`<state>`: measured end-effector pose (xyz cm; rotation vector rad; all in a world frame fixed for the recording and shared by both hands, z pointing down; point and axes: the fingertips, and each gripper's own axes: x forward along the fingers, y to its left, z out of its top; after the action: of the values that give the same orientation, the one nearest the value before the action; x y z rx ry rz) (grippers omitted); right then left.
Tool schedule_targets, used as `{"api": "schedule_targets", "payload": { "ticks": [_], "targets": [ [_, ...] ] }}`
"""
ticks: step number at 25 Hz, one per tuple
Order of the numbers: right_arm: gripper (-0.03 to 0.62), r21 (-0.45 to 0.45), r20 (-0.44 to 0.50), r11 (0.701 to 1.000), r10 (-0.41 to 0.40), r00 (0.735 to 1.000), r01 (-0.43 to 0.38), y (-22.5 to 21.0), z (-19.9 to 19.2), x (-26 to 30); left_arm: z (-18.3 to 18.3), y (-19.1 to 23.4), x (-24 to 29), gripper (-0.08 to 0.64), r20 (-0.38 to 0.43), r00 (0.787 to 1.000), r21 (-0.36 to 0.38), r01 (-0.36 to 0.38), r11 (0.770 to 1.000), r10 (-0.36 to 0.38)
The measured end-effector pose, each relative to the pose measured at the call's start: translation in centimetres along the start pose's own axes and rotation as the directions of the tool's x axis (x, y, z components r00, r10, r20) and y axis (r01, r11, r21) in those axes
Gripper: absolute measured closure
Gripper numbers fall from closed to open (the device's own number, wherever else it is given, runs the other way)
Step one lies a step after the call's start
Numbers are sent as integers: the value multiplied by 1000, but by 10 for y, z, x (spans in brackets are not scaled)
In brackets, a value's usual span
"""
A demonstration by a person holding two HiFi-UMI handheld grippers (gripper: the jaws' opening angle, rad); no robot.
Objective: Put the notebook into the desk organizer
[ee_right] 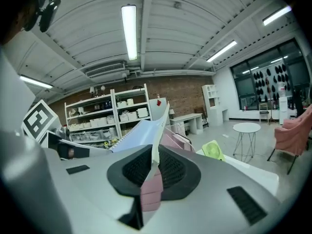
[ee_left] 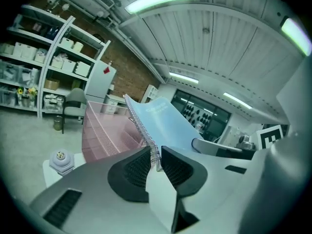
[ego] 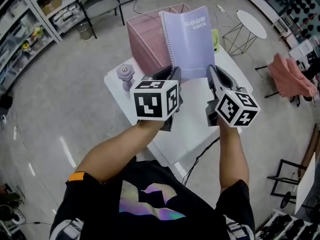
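A workshop with a grey floor and metal storage shelves (ego: 30, 19) along the left wall; at its centre stands a small white table (ego: 195, 114). I am working both hand-held grippers above that table. Between them they hold up the lavender spiral-bound notebook (ego: 192, 41), its cover printed "GOOD LUCK" and turned toward me, raised upright above the tabletop. My left gripper (ee_left: 155, 161) is clenched on the lower end of the wire-bound edge, with the spiral coils caught between its black ribbed pads. My right gripper (ee_right: 155, 167) is clamped on the opposite, open edge of the notebook, its pads pressed tight against the thin cover and pages.

The pink wire-mesh desk organizer (ego: 150, 39) stands at the far side of the table, just behind the notebook and to its left. The notebook is not in any of its compartments. A small lilac object with a hexagonal top (ego: 125, 73) sits near the table's left corner. A little green desk fan (ego: 215, 40) peeks out at the notebook's right edge. Farther right are a round white side table (ego: 251, 24) and a pink cloth draped over a frame (ego: 290, 76).
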<state>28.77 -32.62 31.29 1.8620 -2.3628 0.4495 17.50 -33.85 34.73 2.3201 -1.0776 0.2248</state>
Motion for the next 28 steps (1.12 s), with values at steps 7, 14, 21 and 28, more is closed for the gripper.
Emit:
{"api": "schedule_targets", "payload": {
  "ticks": [7,14,21,28],
  "targets": [
    [548,-67,-49,993,94,994,-97,-12,17,43,15,11,20,480,9,988,-61,-154,986,155],
    [548,-87,-92,989,110,990,-118,-24,15,81,20,23,37,466,-15,970,-52,-244,968,244],
    [548,-73,-131,990,111,985,-121,-29,2,115,21,36,50,458,-46,953,-42,-301,953,299],
    [549,-33,-149,995,92,985,-98,-36,-14,133,15,49,53,443,-73,942,-44,-332,942,329]
  ]
}}
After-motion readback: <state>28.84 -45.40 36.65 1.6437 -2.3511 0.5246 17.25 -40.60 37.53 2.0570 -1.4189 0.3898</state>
